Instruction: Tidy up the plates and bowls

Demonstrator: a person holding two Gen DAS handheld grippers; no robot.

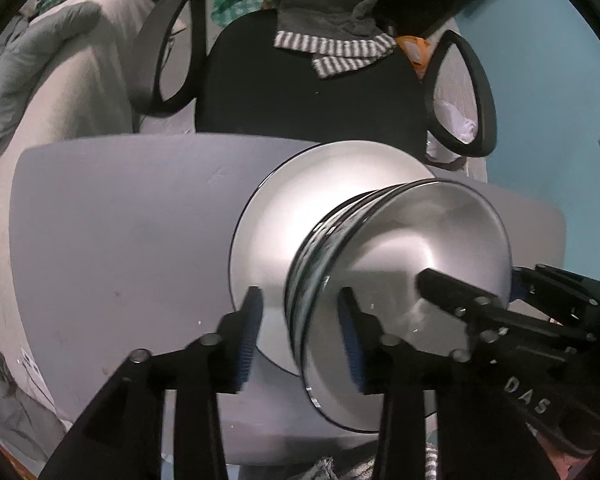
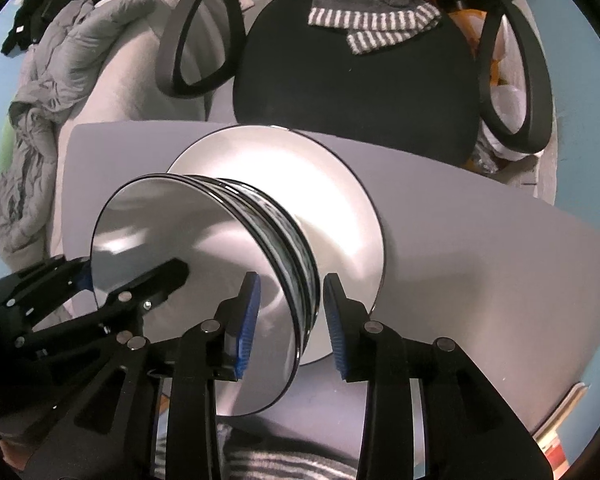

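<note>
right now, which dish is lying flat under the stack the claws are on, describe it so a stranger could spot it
Start at the grey table in front of the black office chair. Near its middle lies a large white plate with a thin dark rim. Unlike the stack of bowls with dark streaky outsides that both claws straddle, it is wide, shallow, and rests directly on the tabletop.

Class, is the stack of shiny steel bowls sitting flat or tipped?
Tipped: the stack of steel bowls stands on edge above the flat steel plate, both grippers straddling its rim.
</note>
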